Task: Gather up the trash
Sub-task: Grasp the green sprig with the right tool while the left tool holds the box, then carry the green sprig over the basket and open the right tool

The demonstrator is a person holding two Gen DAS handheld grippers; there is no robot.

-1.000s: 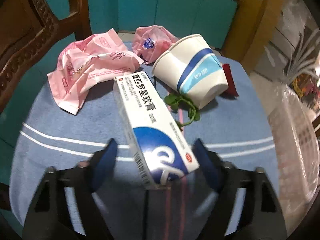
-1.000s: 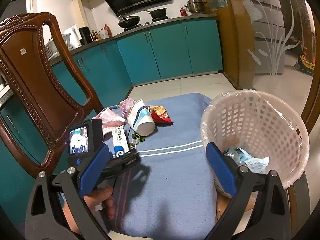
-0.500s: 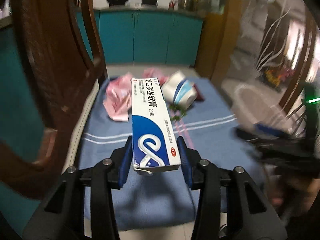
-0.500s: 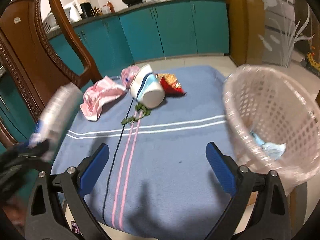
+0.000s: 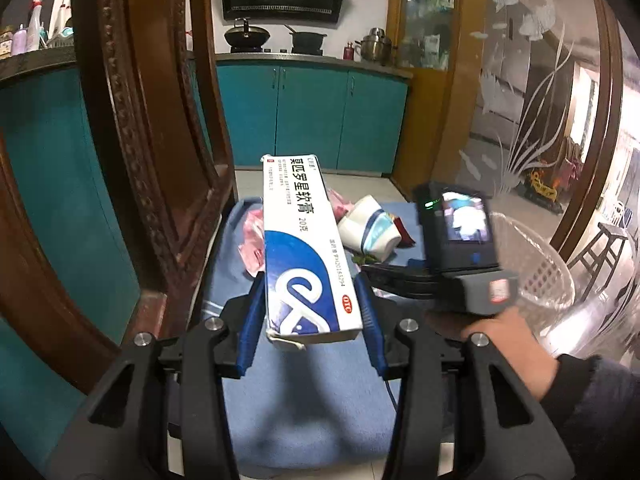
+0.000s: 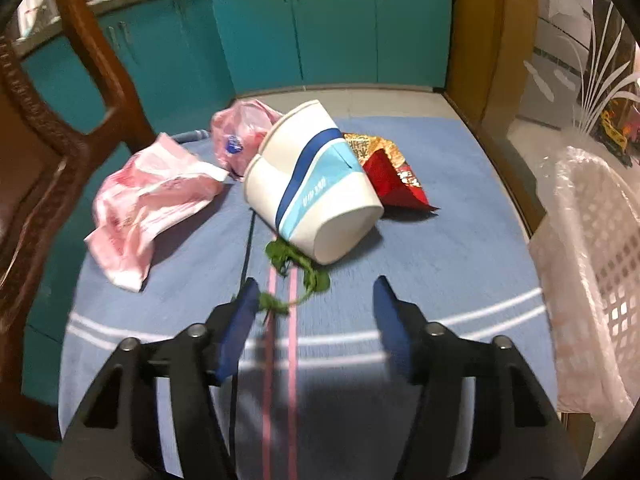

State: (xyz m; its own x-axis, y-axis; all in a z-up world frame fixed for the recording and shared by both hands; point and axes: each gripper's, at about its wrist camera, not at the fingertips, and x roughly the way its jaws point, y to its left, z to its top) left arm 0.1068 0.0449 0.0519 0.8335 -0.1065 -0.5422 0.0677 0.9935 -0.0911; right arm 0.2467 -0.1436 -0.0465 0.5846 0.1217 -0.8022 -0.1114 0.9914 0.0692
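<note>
My left gripper point(image 5: 310, 312) is shut on a white and blue ointment box point(image 5: 302, 248) and holds it lifted above the blue cloth point(image 5: 312, 400). My right gripper point(image 6: 314, 296) is open and empty, low over the blue cloth point(image 6: 440, 248), its fingers around a green leafy sprig point(image 6: 296, 276). Just beyond lies a tipped white paper cup point(image 6: 312, 184) with blue stripes. A pink wrapper point(image 6: 148, 196), a pink plastic bag point(image 6: 240, 136) and a red snack packet point(image 6: 392, 176) lie around the cup. The right gripper body point(image 5: 460, 248) shows in the left wrist view.
A white plastic-lined laundry-style basket point(image 6: 592, 264) stands at the table's right edge; it also shows in the left wrist view point(image 5: 532, 264). A carved wooden chair back point(image 5: 160, 160) rises at the left. Teal cabinets point(image 6: 340, 28) lie behind.
My left gripper closed on the ointment box and lifted it off the cloth. My right gripper moved forward and down toward the cup and the green sprig, and its jaws narrowed.
</note>
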